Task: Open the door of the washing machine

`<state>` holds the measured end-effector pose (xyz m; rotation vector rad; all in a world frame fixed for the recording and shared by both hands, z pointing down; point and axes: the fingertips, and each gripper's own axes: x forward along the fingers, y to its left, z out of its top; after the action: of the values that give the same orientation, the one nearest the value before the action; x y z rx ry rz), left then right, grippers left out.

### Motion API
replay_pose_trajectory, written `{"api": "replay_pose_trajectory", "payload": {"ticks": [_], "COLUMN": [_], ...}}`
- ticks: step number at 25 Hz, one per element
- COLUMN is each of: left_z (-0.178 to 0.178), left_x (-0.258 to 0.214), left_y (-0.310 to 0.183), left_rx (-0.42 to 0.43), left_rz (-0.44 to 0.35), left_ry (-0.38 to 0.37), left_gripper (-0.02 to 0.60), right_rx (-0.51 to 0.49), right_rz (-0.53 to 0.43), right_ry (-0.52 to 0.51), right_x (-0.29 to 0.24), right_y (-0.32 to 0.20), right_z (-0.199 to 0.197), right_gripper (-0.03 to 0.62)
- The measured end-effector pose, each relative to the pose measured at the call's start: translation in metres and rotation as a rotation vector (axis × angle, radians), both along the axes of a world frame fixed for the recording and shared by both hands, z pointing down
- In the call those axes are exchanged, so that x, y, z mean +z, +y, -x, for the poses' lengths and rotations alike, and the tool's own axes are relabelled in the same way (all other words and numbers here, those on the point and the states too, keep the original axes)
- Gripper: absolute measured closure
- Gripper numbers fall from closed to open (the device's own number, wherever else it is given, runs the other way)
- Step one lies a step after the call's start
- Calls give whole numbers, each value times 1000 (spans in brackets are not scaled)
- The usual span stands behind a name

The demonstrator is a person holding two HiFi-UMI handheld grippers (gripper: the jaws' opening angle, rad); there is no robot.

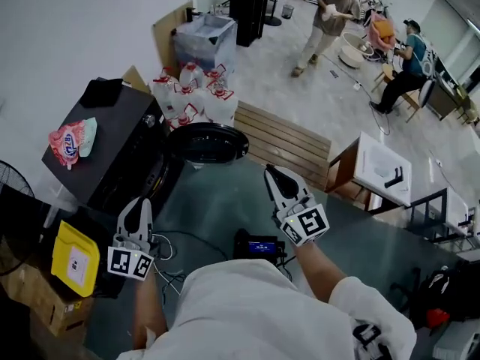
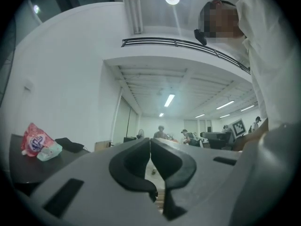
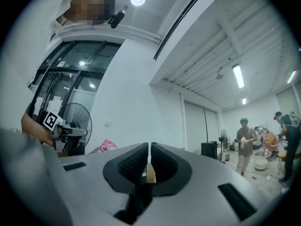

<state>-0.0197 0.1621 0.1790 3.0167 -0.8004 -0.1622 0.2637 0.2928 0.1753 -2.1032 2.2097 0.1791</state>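
Grey workshop floor (image 1: 225, 201) stretches away below the person, with other people (image 1: 326, 21) busy at the far end. Just ahead and to the left of the left gripper's (image 1: 139, 205) fingertips stands the black washing machine (image 1: 112, 148). Its round dark door (image 1: 206, 142) appears to be swung out from the front, and it lies between the two grippers' tips and further forward. Neither gripper touches the machine or the door.

The left gripper has its fingers pressed together with nothing between them, as its own view shows (image 2: 150, 145). The right gripper (image 1: 276, 175) is held beside it, and its fingers are likewise closed and empty (image 3: 148, 149).

A pink packet (image 1: 69, 141) and a black cloth (image 1: 101, 92) lie on the machine's top, left of the left fingers. Beyond the door, a cluster of water jugs (image 1: 195, 96) stands by a wooden pallet (image 1: 289, 137). A yellow box (image 1: 73, 259) sits behind the left fingers, and a white table (image 1: 382, 167) stands well to the right of the right fingers
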Motion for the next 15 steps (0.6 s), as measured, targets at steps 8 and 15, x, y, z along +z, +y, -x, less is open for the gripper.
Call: {"api": "replay_pose_trajectory", "payload": {"ticks": [8,15], "left_z": [93,110], "left_x": [29,30], "left_y": [37,65], "left_rx": [20,-7], "left_rz": [15,-23], "left_ry": [-15,-50], "left_gripper": [571,571], "right_rx": [163,197], "right_rz": [78,163], "right_ry": [-63,-50], "right_x": [35,65], "right_y": [74,110], "right_z": [75,97], "right_gripper": [553,553]}}
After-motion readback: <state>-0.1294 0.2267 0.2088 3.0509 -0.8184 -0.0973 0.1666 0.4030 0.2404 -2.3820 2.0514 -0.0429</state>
